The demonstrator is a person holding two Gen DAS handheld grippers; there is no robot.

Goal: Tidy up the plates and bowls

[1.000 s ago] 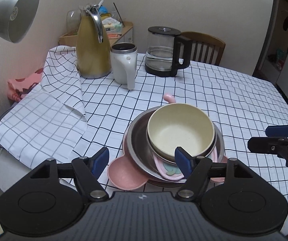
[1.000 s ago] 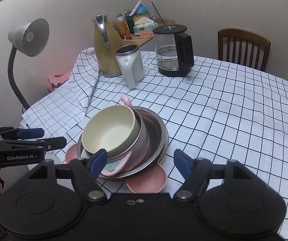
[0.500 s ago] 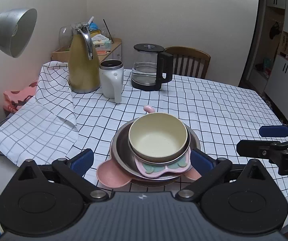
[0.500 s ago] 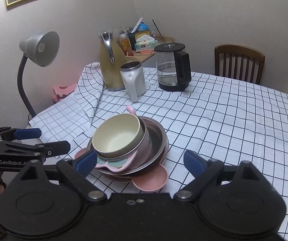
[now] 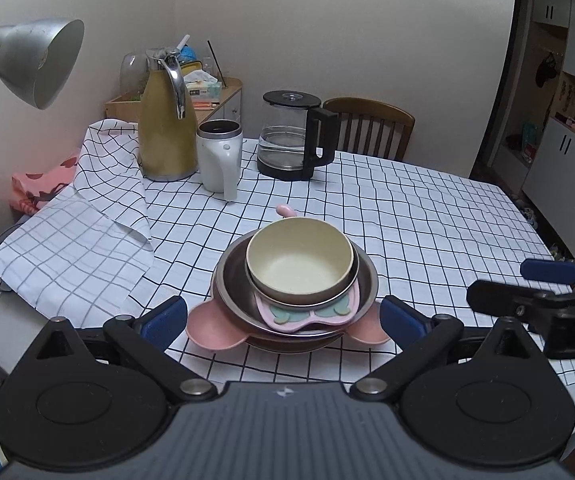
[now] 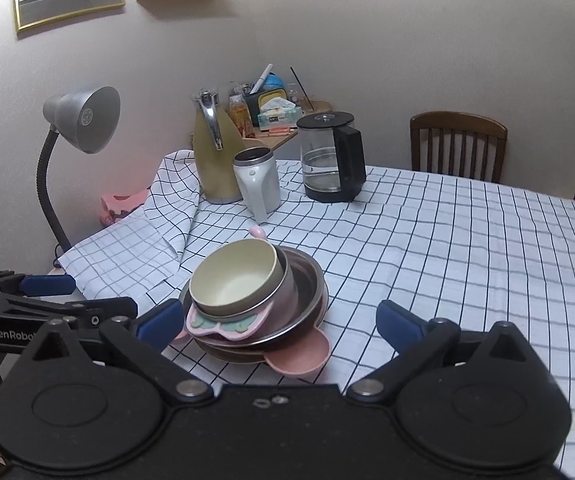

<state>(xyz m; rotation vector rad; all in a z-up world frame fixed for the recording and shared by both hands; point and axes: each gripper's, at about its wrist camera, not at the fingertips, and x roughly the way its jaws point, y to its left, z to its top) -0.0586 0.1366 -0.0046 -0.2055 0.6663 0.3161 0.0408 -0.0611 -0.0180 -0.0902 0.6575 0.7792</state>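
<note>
A stack of dishes stands near the front edge of the checked tablecloth (image 5: 407, 216). On top is a cream bowl (image 5: 300, 256), under it a pink butterfly plate (image 5: 307, 314), a steel bowl (image 5: 231, 276) and a pink eared plate (image 5: 211, 326) at the bottom. The cream bowl (image 6: 235, 276) and steel bowl (image 6: 307, 284) also show in the right wrist view. My left gripper (image 5: 283, 320) is open and empty, just in front of the stack. My right gripper (image 6: 279, 320) is open and empty, in front of the stack from the right.
At the back of the table stand a yellow thermos jug (image 5: 167, 128), a white mug (image 5: 220, 156) and a glass kettle (image 5: 293, 140). A grey desk lamp (image 5: 31, 60) rises at the left. A wooden chair (image 5: 371, 126) stands behind the table. Cupboards (image 5: 567, 120) line the right wall.
Both grippers have drawn back and up from the stack, and their jaws have opened wider. The dishes have not moved.
</note>
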